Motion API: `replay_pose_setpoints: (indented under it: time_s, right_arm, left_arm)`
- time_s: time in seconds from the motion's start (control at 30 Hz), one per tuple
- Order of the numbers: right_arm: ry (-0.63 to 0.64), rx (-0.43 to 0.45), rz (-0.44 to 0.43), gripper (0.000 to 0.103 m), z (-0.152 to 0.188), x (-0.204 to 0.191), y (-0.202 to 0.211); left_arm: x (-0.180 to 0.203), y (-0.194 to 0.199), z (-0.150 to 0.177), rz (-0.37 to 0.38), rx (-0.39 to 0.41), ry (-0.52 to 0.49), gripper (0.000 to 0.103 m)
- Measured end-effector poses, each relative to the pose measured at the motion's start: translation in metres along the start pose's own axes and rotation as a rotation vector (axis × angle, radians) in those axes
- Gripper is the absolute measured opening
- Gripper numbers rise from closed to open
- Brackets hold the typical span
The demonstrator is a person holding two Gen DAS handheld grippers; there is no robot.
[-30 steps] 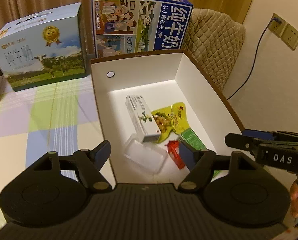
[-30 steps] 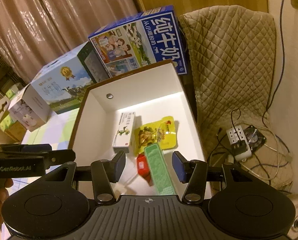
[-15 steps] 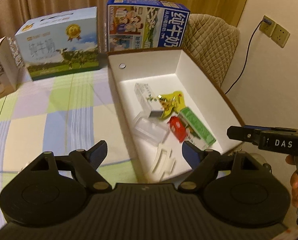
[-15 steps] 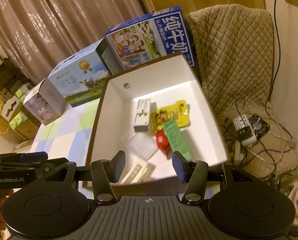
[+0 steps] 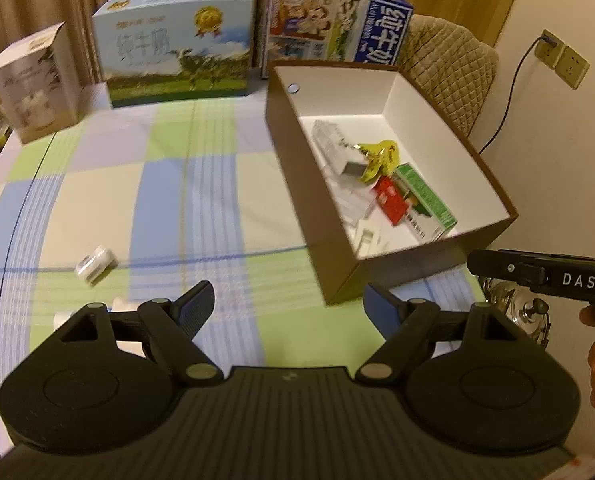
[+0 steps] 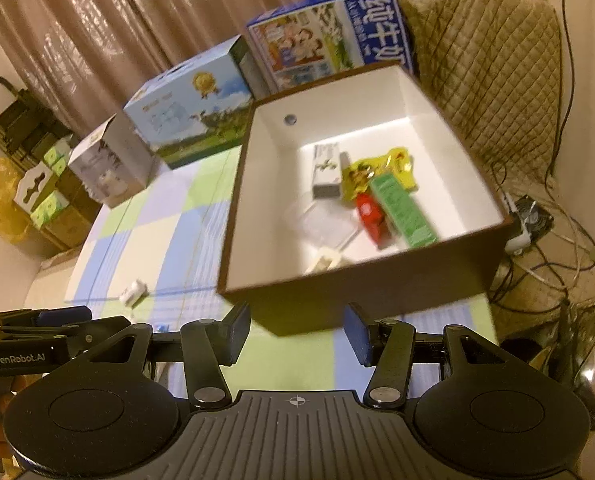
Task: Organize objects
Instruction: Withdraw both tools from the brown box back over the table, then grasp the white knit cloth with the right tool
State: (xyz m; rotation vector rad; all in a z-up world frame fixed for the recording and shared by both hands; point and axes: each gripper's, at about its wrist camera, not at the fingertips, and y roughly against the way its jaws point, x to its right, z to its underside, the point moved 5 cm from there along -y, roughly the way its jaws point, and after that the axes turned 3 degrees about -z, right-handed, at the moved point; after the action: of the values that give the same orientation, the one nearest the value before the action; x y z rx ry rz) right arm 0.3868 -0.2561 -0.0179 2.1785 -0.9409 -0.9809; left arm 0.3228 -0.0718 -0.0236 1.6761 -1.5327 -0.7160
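Observation:
A brown box with a white inside point(image 5: 297, 168) point(image 6: 237, 216) stands on the checked tablecloth. In it lie a white medicine carton point(image 6: 326, 168), a yellow snack packet point(image 6: 377, 168), a green carton point(image 5: 425, 196) point(image 6: 403, 210), a red packet point(image 5: 389, 204) point(image 6: 371, 216), a clear plastic case and a white piece. A small white item point(image 5: 95, 264) point(image 6: 134, 291) lies loose on the cloth to the left. My left gripper point(image 5: 287, 306) is open and empty, before the box's near corner. My right gripper point(image 6: 297, 332) is open and empty, just short of the box's near wall.
Two milk cartons point(image 5: 177, 44) point(image 5: 337, 28) and a small white box point(image 5: 33, 84) stand along the table's far edge. A quilted chair point(image 6: 489, 64) and cables with a power strip point(image 6: 525, 232) are to the right of the table. Another white item point(image 5: 121, 308) lies near my left finger.
Both grippers have pulled back and away from over the box, so that the whole box and the tablecloth to its left now show. Both stay open and empty.

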Motion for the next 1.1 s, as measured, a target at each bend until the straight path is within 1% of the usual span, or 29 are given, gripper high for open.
replay_pose_setpoints:
  time_s: [0.5,0.9,1.1]
  right_arm:
    - [0.062,-0.126,-0.037,0.049,0.050,-0.053,-0.032]
    - [0.140,-0.194,-0.076,0.049,0.071,-0.097,-0.066]
    - [0.166,-0.203,-0.137,0.049,0.076,-0.121,-0.086]
  left_arm:
    - [-0.078,0.018,0.056,-0.082,-0.064,0.098,0.079]
    - [-0.134,0.022,0.087,-0.151,-0.107,0.168,0.079]
    - [-0.154,0.020,0.095,-0.162,-0.120,0.186,0.079]
